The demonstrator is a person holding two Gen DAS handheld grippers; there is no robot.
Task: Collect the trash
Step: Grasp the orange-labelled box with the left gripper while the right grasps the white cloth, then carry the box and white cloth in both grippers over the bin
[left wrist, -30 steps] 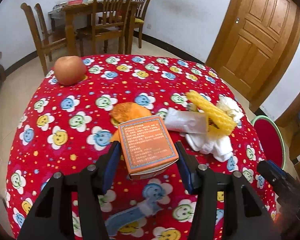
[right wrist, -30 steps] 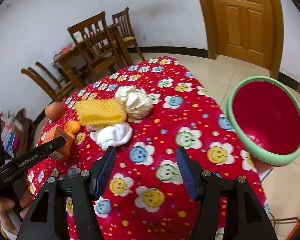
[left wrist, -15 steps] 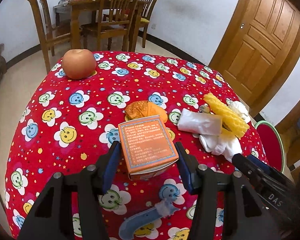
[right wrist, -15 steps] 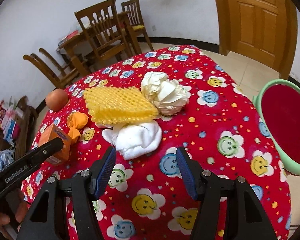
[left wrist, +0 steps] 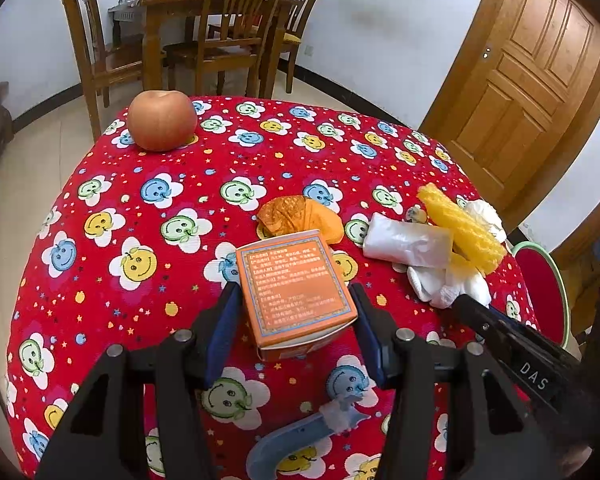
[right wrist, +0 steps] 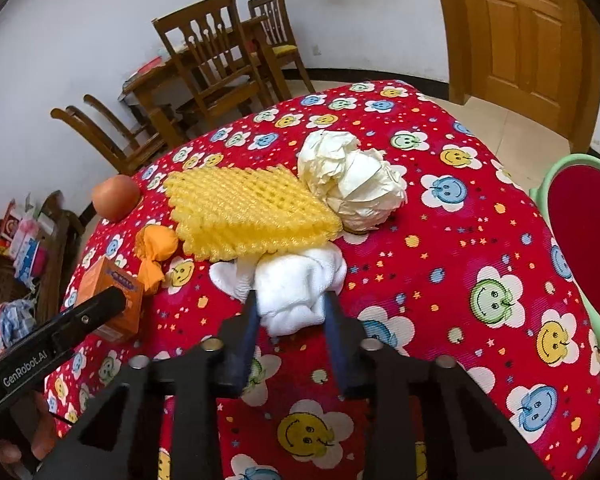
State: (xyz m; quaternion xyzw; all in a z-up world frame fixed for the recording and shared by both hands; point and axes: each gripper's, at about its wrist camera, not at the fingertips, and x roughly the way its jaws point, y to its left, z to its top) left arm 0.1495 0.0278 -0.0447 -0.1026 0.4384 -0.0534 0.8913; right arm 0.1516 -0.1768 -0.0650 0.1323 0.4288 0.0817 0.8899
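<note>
My left gripper is open with an orange box between its pads on the red smiley tablecloth; whether the pads touch the box I cannot tell. The box also shows in the right wrist view. My right gripper has narrowed around a white cloth wad; its pads sit at the wad's sides. A yellow foam net lies on the wad's far end. A crumpled cream paper ball sits beyond it. An orange wrapper lies past the box.
An apple stands at the table's far left corner. A red bin with a green rim stands off the table's right edge. A blue strip lies near the front edge. Wooden chairs, a table and a door stand behind.
My right gripper has moved forward to the white cloth wad and its jaws have narrowed around it. My left gripper has held its place over the orange box.
</note>
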